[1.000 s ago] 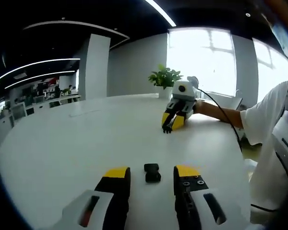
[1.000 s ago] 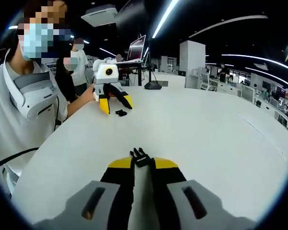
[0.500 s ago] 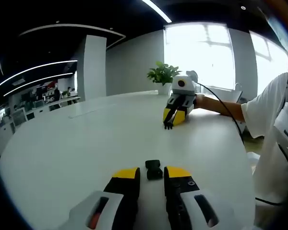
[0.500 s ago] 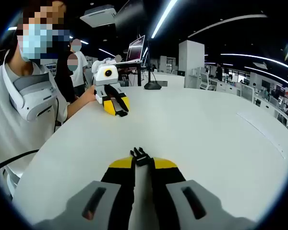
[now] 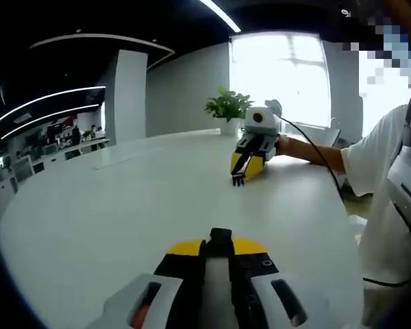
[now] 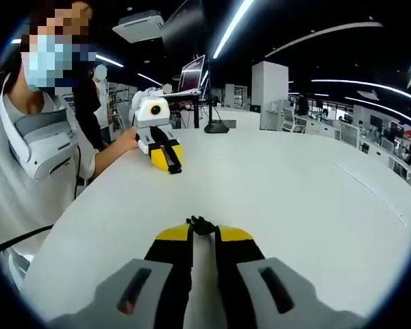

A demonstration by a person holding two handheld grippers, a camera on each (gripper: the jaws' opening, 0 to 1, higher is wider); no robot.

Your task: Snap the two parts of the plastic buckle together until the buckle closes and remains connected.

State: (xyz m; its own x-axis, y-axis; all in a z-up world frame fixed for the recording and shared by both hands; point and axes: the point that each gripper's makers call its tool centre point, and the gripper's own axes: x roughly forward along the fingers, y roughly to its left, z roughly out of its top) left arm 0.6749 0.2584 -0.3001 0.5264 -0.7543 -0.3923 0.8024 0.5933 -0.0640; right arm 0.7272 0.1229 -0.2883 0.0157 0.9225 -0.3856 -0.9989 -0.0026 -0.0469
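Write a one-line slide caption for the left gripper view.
Left claw shut on one black buckle half over the white table; right claw holds the pronged half opposite.

Open white table (image 5: 109,205) lies between the two grippers; no clutter on that stretch. Left gripper (image 5: 219,248) and right gripper (image 6: 203,232) face each other across it. Potted plant (image 5: 226,113) stands at the far edge; a cable (image 5: 315,161) trails beside the person's arm (image 5: 315,156).
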